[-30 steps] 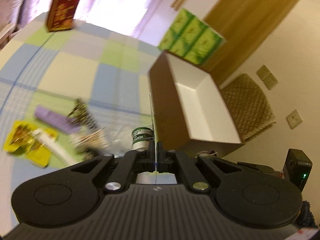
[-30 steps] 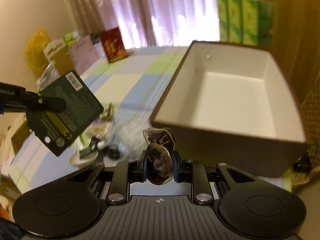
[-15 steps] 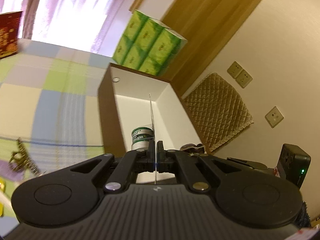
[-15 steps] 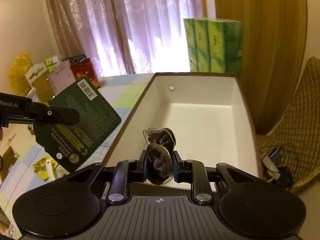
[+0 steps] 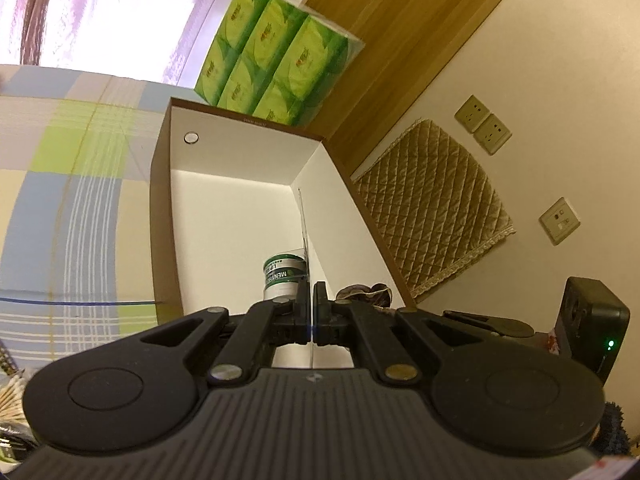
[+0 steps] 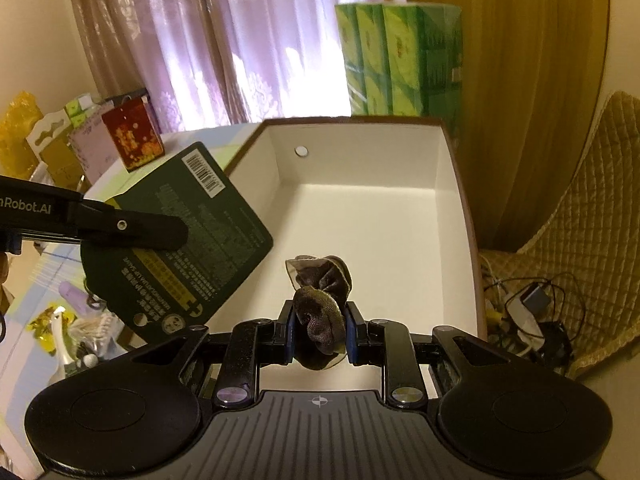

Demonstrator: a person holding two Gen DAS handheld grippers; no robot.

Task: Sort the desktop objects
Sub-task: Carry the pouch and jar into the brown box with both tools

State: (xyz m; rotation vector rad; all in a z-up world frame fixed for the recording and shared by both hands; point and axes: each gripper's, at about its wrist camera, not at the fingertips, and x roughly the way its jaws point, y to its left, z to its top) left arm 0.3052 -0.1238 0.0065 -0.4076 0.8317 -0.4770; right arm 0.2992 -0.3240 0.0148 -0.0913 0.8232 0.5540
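My left gripper (image 5: 311,294) is shut on a dark green blister card (image 6: 188,232), seen edge-on in the left wrist view with its green and white tub (image 5: 284,276) on one face. The card hangs over the near left corner of the open box (image 6: 380,220), which is white inside and brown outside. My right gripper (image 6: 320,320) is shut on a brown scrunchie (image 6: 320,300) above the box's near end. The box floor (image 5: 224,216) is bare. In the right wrist view, one left finger (image 6: 132,228) shows flat against the card.
A green tissue pack (image 6: 400,60) stands behind the box, by the curtain. A red box (image 6: 132,138) and bags sit at the table's far left. Small clutter (image 6: 80,328) lies on the checked cloth left of the box. A quilted cushion (image 5: 432,208) and cables (image 6: 528,308) are to its right.
Both grippers have moved forward from the cluttered cloth to over the box's near end, each keeping its hold. The box now fills both views.
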